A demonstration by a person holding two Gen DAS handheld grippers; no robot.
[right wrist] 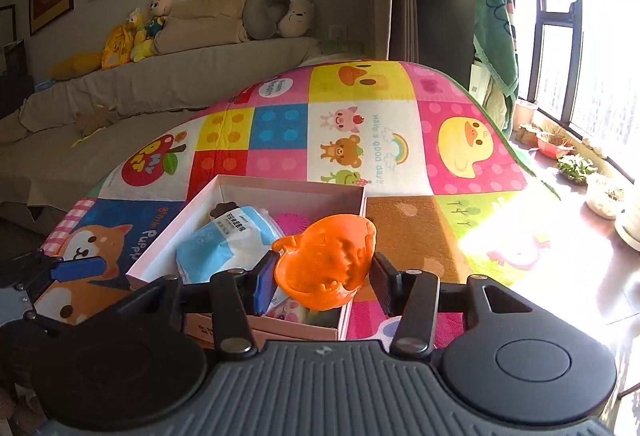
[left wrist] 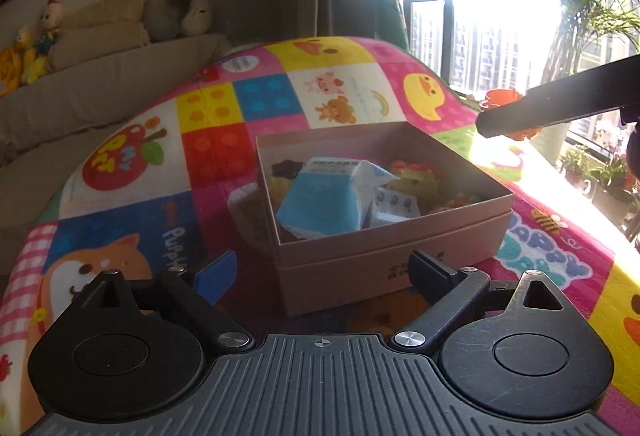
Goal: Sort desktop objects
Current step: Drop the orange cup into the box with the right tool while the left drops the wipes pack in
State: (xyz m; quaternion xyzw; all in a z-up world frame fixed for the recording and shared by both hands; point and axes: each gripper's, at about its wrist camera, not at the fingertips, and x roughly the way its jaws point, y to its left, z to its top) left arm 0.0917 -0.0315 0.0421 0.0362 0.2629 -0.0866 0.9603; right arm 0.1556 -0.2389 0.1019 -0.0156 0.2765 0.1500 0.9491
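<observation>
The right gripper (right wrist: 323, 278) has its two fingers closed onto an orange mould (right wrist: 326, 262), a thin plastic shell shaped like a little animal, and holds it in the air above the near right corner of the box (right wrist: 168, 232). The box sits on the mat (right wrist: 400, 115) and is already fairly full: a blue and white pack (right wrist: 224, 240) lies across the middle, with a pink spiky toy (right wrist: 292, 224) behind it and other small things I cannot make out.

The left gripper (left wrist: 316, 276) waits low in front of the box, jaws spread wide with nothing between them, its blue pad (left wrist: 216, 274) clear of the cardboard.

What worries me is the hold on the mould. It looks pinched at its curved sides, and a smooth hollow shell like that could twist or pop out if squeezed harder or swung quickly. It also hangs right over the box edge, so a release here might land it on the rim and tip it out onto the mat. The pack takes up much of the floor, and the mould may end up perched on it. The idle gripper is close enough to nudge the box.
</observation>
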